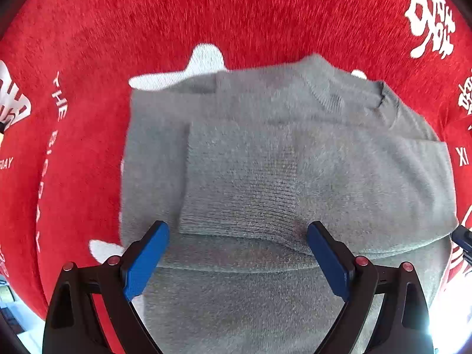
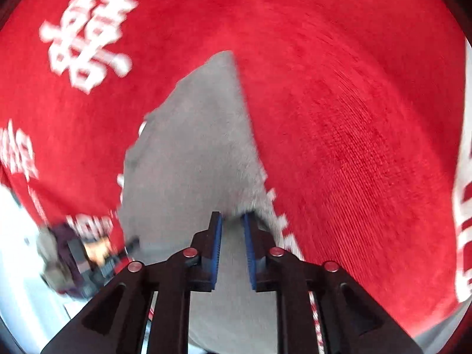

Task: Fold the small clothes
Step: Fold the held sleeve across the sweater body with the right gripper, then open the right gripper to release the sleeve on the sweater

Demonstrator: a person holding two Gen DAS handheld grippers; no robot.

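A small grey knit sweater (image 1: 265, 153) lies on a red plush cloth (image 1: 206, 8), its sleeves folded in over the body and one ribbed cuff (image 1: 236, 206) lying near the hem. My left gripper (image 1: 237, 233) is open and empty, its blue pads either side of that cuff, just above the sweater. In the right wrist view my right gripper (image 2: 232, 224) has its jaws nearly closed over the sweater (image 2: 191, 153) edge; the view is blurred and I cannot tell whether fabric is pinched between them.
The red cloth (image 2: 354, 118) carries white characters (image 2: 85, 32) and lettering (image 1: 59, 97) around the sweater. The other gripper shows blurred at the left in the right wrist view (image 2: 85, 259). A bright floor area (image 2: 17, 265) lies past the cloth's edge.
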